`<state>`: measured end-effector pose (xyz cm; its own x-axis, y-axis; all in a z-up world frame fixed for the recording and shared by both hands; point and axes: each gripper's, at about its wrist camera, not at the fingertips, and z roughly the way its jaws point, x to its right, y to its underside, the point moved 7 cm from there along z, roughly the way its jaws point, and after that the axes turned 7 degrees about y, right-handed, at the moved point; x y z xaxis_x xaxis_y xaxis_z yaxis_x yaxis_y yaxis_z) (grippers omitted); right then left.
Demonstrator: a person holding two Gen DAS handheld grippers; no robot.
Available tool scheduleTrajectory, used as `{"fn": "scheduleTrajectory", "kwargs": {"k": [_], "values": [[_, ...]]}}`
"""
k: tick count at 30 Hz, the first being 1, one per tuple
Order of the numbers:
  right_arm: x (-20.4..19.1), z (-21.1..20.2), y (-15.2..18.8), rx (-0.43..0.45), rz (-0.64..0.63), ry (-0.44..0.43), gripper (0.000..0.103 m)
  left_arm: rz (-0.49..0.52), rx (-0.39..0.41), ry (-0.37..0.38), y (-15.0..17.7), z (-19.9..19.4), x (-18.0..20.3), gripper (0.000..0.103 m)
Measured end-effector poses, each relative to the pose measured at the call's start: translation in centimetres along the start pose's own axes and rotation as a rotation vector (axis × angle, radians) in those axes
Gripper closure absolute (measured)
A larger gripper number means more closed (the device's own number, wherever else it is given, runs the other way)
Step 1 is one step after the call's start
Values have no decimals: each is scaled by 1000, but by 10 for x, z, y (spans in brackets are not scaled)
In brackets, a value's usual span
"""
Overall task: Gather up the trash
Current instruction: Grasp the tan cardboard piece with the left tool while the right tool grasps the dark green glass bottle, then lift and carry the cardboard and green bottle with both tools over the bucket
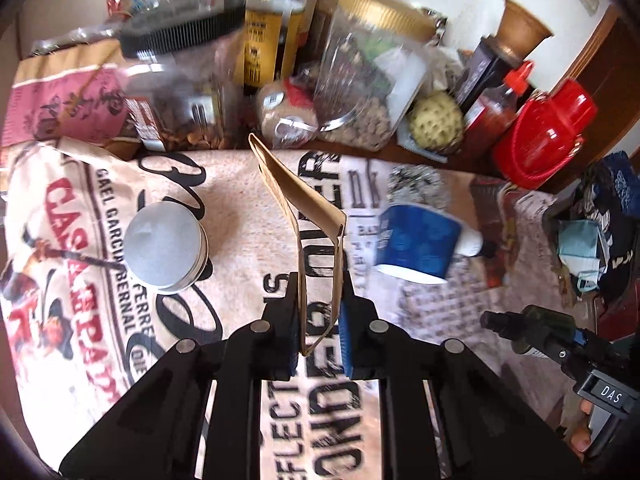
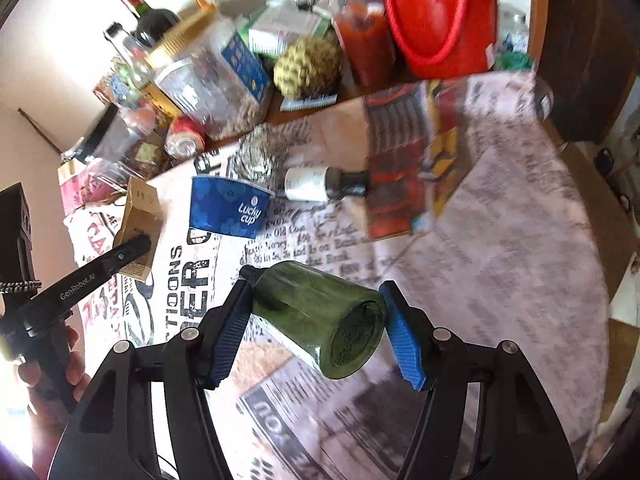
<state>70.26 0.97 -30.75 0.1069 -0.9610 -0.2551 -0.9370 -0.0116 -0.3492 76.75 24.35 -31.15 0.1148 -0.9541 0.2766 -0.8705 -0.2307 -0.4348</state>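
"GenRobot.AI" left claw [image 2: 132, 248]; "Lucky cup" cup [image 2: 230, 210]

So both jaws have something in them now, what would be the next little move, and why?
Probably lift both clear and carry them to wherever the trash goes, which is not in view. The left gripper already pinches the brown paper bag, and the right gripper clamps the green glass bottle above the printed tablecloth.

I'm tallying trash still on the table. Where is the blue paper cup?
In the right wrist view, the blue paper cup lies on its side on the printed tablecloth, just below the crumpled foil ball.
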Motion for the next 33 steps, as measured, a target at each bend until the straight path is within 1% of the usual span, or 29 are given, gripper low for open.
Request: {"fn": "scheduleTrajectory", "kwargs": {"k": [4, 9, 12, 15, 18, 21, 25, 29, 33], "values": [[7, -36, -5, 68, -27, -9, 41, 15, 59, -26, 0, -34, 23, 88], [22, -95, -6, 185, -99, -9, 41, 26, 159, -46, 8, -83, 63, 88], [27, -123, -3, 242, -133, -16, 42, 23, 222, -50, 21, -114, 89, 88], [35, -153, 3, 294, -165, -43, 42, 18, 283, -58, 38, -144, 113, 88], [41, -179, 14, 334, -210, -68, 42, 4, 339, -65, 61, -174, 136, 88], [43, -196, 26, 360, -255, -92, 42, -15, 376, -73, 86, -197, 154, 88], [42, -204, 40, 361, -290, -110, 42, -23, 399, -80, 116, -221, 169, 88], [38, -216, 56, 356, -301, -144, 42, -23, 408, -87, 140, -240, 175, 88], [33, -235, 75, 385, -311, -146, 42, -18, 423, -76, 159, -259, 178, 88]]}}
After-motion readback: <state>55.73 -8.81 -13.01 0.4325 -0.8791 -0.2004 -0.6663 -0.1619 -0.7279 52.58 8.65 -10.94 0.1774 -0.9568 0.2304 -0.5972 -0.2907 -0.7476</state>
